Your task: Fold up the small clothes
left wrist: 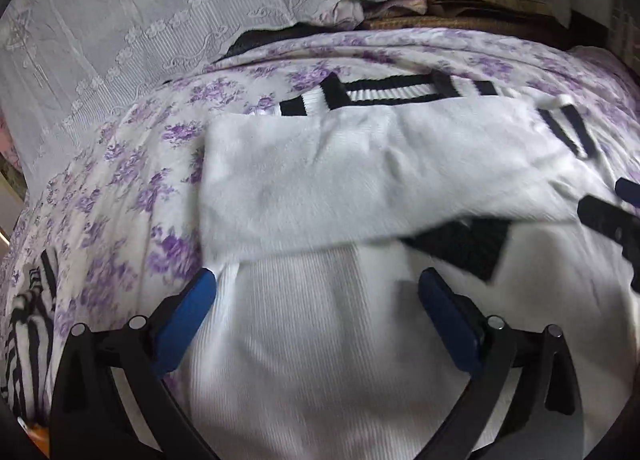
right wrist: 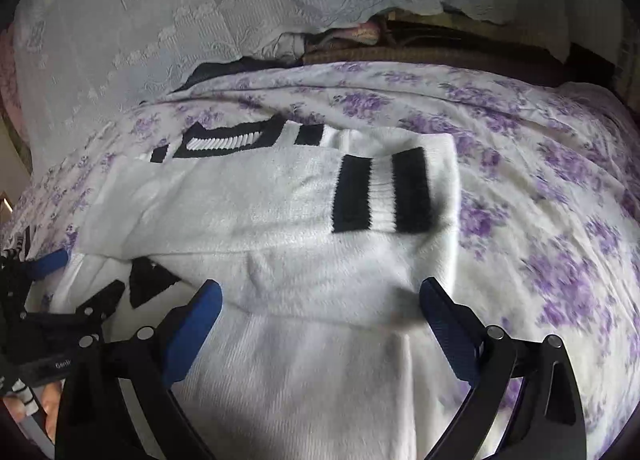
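A white knit sweater (left wrist: 340,175) with black stripes lies spread on the bed, its sleeves folded across the body. It also shows in the right wrist view (right wrist: 280,219), where a sleeve cuff with two black bands (right wrist: 384,191) lies on top. My left gripper (left wrist: 316,280) is open and empty, hovering over the sweater's near white part. My right gripper (right wrist: 320,292) is open and empty over the folded sleeve's near edge. The right gripper's fingers (left wrist: 612,219) show at the right edge of the left wrist view. The left gripper's blue finger (right wrist: 48,262) shows at the left of the right wrist view.
The bed carries a white sheet with purple flowers (left wrist: 120,187) (right wrist: 560,219). A white lace cloth (left wrist: 120,19) hangs behind it. A black-and-white striped garment (left wrist: 28,324) lies at the near left. Piled clothes and brown fabric (left wrist: 440,3) sit at the back.
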`<state>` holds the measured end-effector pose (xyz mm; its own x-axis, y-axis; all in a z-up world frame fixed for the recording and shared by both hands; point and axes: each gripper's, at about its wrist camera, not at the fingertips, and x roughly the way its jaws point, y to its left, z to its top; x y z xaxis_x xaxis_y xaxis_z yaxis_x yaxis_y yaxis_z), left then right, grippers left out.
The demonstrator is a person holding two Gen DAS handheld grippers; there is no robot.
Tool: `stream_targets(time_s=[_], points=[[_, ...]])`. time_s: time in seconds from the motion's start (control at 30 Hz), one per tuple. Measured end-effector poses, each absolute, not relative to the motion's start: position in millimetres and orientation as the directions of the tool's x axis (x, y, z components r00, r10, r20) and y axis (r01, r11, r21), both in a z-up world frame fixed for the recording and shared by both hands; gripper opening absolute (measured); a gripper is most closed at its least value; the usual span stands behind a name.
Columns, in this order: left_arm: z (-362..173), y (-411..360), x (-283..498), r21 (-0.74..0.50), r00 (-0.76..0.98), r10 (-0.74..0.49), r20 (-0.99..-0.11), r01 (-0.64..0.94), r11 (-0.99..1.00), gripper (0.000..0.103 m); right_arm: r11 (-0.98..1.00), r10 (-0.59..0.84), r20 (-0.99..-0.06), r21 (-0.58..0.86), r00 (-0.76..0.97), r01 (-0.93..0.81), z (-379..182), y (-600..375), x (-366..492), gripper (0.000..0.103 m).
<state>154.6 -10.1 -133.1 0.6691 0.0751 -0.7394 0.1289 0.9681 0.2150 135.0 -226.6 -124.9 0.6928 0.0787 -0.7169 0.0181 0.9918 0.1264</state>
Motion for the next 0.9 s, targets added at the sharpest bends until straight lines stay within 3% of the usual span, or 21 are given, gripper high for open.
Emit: stream_targets(time_s=[0.4,0.7,0.9], points=[[-121,10,94,0.137,0.688,0.037,-0.725,0.092,0.986,0.099,0.962,0.141,-0.695,0.266,0.705,0.070,-125,-256,72,0.099],[-124,15,68,0.168,0.688,0.077,-0.722,0.066,0.984,0.099,0.916,0.192,-0.675,0.384,0.713,0.118,-132,-287,40,0.099],[-123,19,51,0.162,0.690,0.072,-0.720,0.066,0.985,0.099,0.935,0.200,-0.684,0.347,0.701,0.072,-137,-275,25,0.099]])
